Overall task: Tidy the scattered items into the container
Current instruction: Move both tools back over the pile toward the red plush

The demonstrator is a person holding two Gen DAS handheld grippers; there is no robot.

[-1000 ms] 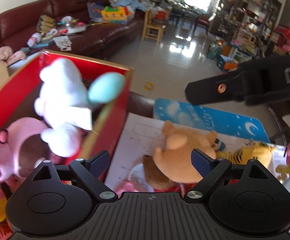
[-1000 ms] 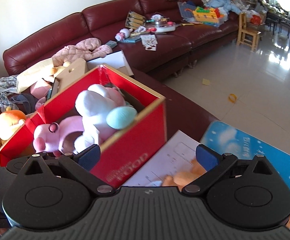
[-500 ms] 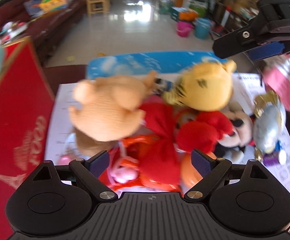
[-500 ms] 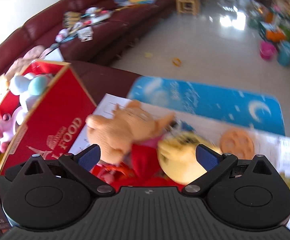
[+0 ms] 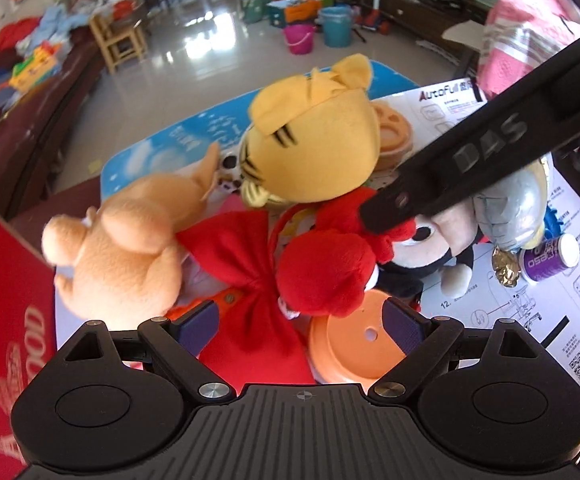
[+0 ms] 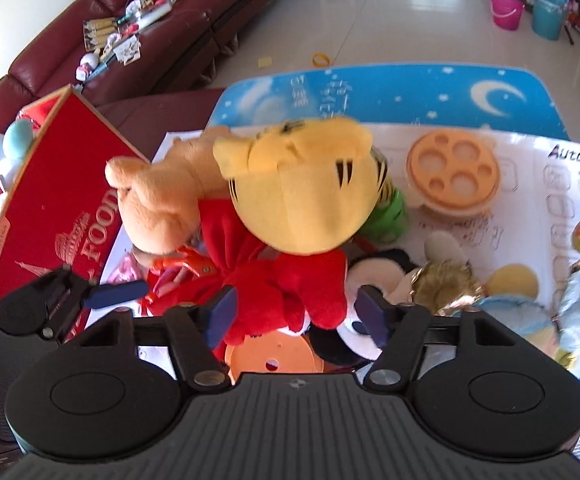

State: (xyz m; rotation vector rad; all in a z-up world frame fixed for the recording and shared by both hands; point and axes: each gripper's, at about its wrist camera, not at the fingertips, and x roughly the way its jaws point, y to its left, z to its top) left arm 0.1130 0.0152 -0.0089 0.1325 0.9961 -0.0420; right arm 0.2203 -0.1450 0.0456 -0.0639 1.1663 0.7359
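My left gripper [image 5: 299, 317] and right gripper [image 6: 291, 314] both hang with jaws spread wide and empty over a heap of plush toys. A red plush [image 6: 290, 284] lies directly ahead between my right fingers, the yellow tiger [image 6: 301, 184] beyond it. The red box [image 6: 56, 208] sits off to the left.

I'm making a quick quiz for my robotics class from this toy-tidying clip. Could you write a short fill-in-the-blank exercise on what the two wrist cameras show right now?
1. The container at the left of the toy pile is coloured ____.
2. The striped tiger plush has a head coloured ____.
3. The round perforated lid lies on the white sheet in front of a mat coloured ____.
4. The right gripper has its fingers ____, a red plush between them.

Missing words: red; yellow; blue; open
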